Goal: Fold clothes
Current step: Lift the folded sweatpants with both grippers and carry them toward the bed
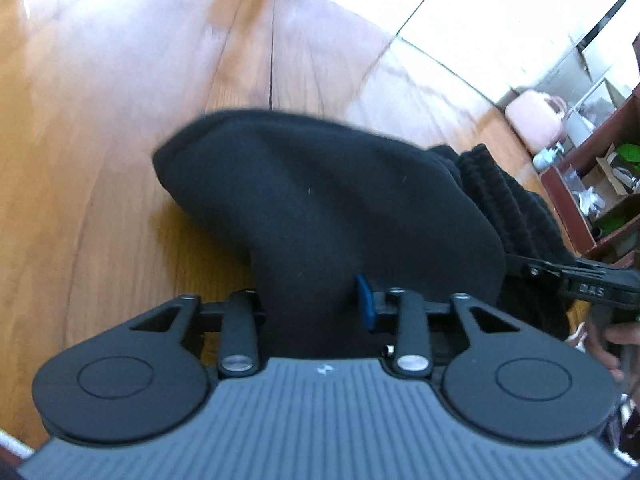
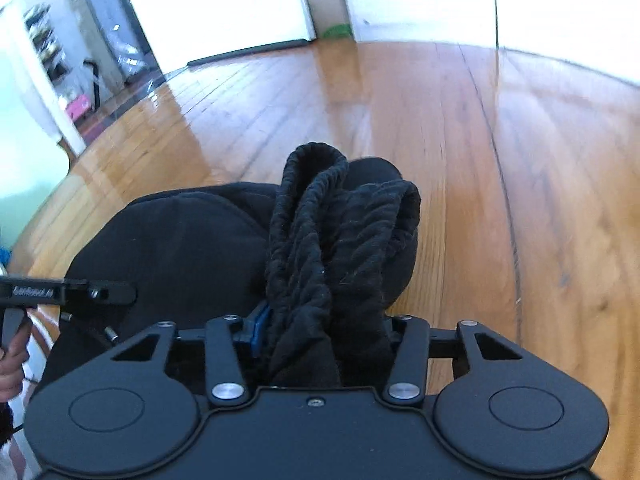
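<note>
Black garment held between both grippers above a wooden floor.

The left gripper is clamped on the smooth fabric of the black garment, which bulges forward from its jaws. The right gripper is closed on the ribbed waistband, bunched upward just ahead of it. Beyond and beneath the cloth, the wooden floor is seen. A hand is seen at the left edge of the right wrist view.

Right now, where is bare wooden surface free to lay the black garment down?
Bare glossy wooden surface lies ahead and right of the bunched black fabric garment, and beyond its smooth part. It is crowded near the cameras, where the left gripper and right gripper clamp the cloth.
</note>
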{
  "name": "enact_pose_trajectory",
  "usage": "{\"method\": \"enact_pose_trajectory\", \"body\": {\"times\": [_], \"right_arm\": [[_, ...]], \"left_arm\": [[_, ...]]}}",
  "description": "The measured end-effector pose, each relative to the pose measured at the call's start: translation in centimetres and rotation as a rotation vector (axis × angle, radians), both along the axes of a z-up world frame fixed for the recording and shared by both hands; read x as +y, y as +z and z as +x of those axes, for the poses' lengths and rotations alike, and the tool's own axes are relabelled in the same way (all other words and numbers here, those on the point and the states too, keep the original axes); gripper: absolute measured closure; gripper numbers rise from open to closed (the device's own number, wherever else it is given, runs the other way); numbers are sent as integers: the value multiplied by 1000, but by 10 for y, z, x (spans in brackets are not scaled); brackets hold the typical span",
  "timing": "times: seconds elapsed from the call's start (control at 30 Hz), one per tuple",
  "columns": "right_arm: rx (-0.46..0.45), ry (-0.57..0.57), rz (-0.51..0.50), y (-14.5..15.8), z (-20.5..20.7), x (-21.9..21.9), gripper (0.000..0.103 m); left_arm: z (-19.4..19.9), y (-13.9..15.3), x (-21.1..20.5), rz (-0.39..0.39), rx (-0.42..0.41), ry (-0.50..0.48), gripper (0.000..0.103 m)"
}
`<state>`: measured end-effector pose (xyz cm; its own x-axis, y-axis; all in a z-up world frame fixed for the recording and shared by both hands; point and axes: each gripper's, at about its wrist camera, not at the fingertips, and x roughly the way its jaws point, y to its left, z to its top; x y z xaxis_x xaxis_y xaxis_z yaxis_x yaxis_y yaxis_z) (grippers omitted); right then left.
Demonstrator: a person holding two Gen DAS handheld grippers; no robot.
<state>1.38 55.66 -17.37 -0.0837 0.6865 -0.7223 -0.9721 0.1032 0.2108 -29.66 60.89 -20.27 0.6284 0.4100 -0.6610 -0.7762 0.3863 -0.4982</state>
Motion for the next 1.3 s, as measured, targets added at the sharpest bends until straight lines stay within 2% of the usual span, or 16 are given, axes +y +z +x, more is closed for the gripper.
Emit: {"method": "enact_pose_trajectory", "body": {"times": [0.1,0.37,0.47,0.57,0.6,0.63,0.7,0.73,0.77,0.8,0.83,0.93,1.07,1.13,1.2,1.3], "right_arm": [[-55,3,24,32,-15,-17,53],[-120,-72,26,96,-12,-56,54],[-138,-124,-32,93,2,-71,54],[-134,-195,-164,62,21,-68,54],[-120,-234,-205,49,30,-68,54],[-102,-269,-229,38,40,-70,54],[-59,-298,-240,22,55,-76,54],[-31,-306,-236,18,62,-78,53],[-8,-306,-229,17,67,-80,53],[4,-298,-220,17,70,-81,53],[11,-288,-212,17,71,-83,53],[2,-263,-175,14,71,-85,53],[-58,-214,-98,25,54,-98,54],[-105,-195,-69,37,46,-103,54],[-115,-204,-48,50,44,-106,55],[-116,-216,-22,67,39,-110,55]], "left_arm": [[3,12,-9,38,-40,-30,87],[34,12,-33,-39,-156,-204,88],[50,-2,-39,-119,-154,-253,87],[75,-25,-38,-195,-59,-271,81],[82,-28,-40,-170,-24,-278,68],[89,-31,-38,-170,5,-280,45],[98,-39,-32,-192,31,-279,29],[98,-42,-29,-211,-3,-283,28],[100,-46,-25,-250,-40,-291,30],[103,-50,-21,-292,-77,-299,39],[104,-50,-22,-286,-88,-305,54],[109,-45,-29,-249,-108,-321,77],[109,-23,-45,-132,-104,-347,84],[111,-12,-54,-63,-72,-355,85],[121,-10,-61,27,9,-322,86],[117,0,-70,70,29,-322,86]]}}
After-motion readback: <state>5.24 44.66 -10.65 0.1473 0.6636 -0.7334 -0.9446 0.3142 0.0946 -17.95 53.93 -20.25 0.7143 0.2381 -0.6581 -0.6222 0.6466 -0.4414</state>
